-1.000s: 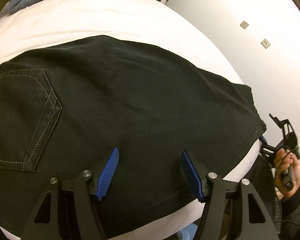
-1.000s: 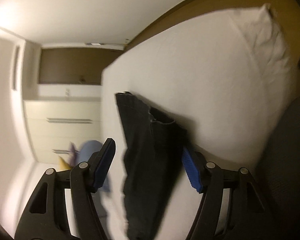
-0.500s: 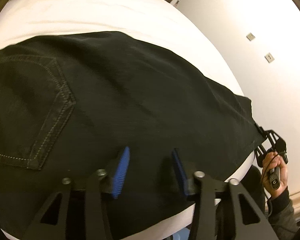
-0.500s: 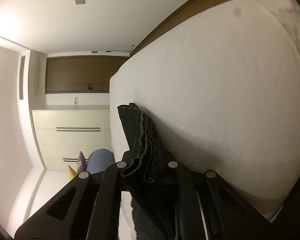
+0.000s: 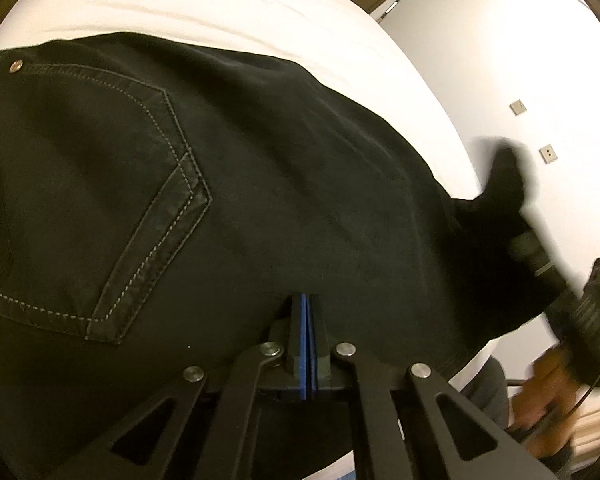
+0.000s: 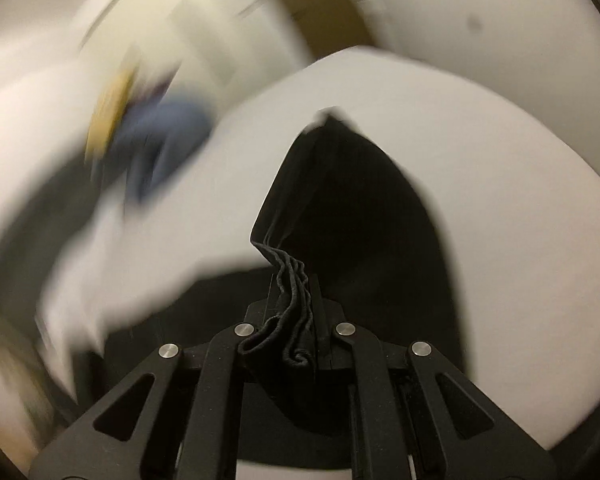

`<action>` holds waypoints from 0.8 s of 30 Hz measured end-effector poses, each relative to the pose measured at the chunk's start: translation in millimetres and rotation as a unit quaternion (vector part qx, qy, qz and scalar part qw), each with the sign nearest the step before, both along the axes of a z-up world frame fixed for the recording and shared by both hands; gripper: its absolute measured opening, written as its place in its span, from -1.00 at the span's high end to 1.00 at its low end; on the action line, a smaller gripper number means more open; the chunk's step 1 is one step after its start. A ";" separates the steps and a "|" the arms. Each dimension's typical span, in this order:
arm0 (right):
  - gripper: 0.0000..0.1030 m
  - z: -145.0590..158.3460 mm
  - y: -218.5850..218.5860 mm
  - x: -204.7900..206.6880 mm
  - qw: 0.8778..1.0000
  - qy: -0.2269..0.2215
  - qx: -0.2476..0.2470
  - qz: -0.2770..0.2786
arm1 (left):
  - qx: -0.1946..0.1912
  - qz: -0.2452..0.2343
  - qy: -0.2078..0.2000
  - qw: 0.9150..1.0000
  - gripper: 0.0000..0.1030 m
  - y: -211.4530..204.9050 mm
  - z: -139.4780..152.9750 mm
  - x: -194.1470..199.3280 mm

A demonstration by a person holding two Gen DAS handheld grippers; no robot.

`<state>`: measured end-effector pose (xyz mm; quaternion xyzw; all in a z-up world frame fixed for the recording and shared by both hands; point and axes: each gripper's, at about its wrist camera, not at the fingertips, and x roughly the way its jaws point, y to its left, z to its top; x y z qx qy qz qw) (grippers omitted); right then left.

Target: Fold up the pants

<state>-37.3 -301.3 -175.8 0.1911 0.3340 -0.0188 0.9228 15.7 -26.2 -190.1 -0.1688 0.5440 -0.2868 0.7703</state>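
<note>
My left gripper (image 5: pixel 307 320) is fully closed, blue pads together on the near edge of the pants (image 5: pixel 228 184); whether cloth is pinched I cannot tell. My right gripper (image 6: pixel 296 312) is clamped on bunched hem layers. The pants lie on the bed (image 5: pixel 220 4), pocket (image 5: pixel 92 200) at 9 o'clock. The fold is just begun; the hem is lifted, not yet laid over. Blurred blue cloth (image 6: pixel 164 136) sits at 10 o'clock, clear of the work.

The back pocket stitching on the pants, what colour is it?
Pale grey-beige stitching on black pants; clearest in the left wrist view.
</note>
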 end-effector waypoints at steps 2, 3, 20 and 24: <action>0.83 -27.2 41.1 20.2 0.995 0.054 -0.064 0.053 | 0.002 -0.001 -0.001 1.000 0.91 0.5 3.4 1.6; 0.83 -41.1 55.6 24.0 0.992 0.078 -0.078 0.069 | 0.000 -0.002 -0.001 1.000 0.80 2.1 6.7 1.7; 0.83 -12.1 118.4 -46.3 0.980 0.022 -0.180 0.081 | -0.084 -0.057 0.058 0.993 -0.61 -74.2 24.1 74.7; 0.83 -6.9 131.5 -48.9 0.977 0.022 -0.194 0.091 | -0.060 -0.077 0.071 0.993 0.69 -74.9 18.1 84.4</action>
